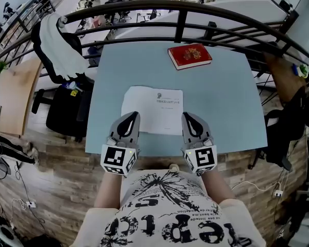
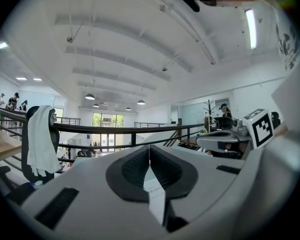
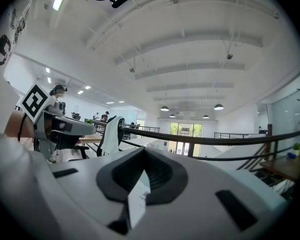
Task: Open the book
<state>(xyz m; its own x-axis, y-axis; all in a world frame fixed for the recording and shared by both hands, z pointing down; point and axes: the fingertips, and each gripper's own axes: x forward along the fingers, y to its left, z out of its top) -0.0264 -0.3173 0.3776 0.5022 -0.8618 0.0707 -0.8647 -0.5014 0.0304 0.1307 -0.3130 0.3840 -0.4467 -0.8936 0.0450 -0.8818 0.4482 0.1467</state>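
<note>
1. Two grippers rest side by side at the near edge of the table. The left gripper (image 1: 130,115) and the right gripper (image 1: 188,116) are both smooth grey-white shells with black ribbed pads; each carries one cube of black-and-white square markers; each has its two jaws pressed together, tips meeting.
2. One white printed sheet (image 1: 153,109) lies flat and rectangular just past the jaws, a closed tip at each of its near corners. A sliver of its print shows in the slit under each pair of pads; I cannot tell whether either pair pinches it.
3. One table (image 1: 221,102) bears them; it has a matte pale blue top with squared corners.
4. One red book (image 1: 190,55) lies shut and flat near the table's far right corner, well apart from both grippers; its cover is glossy, with a gold pattern.
5. One dark curved metal railing (image 1: 180,14) runs behind the table; one black chair (image 1: 41,50) draped in white cloth stands at the far left.
</note>
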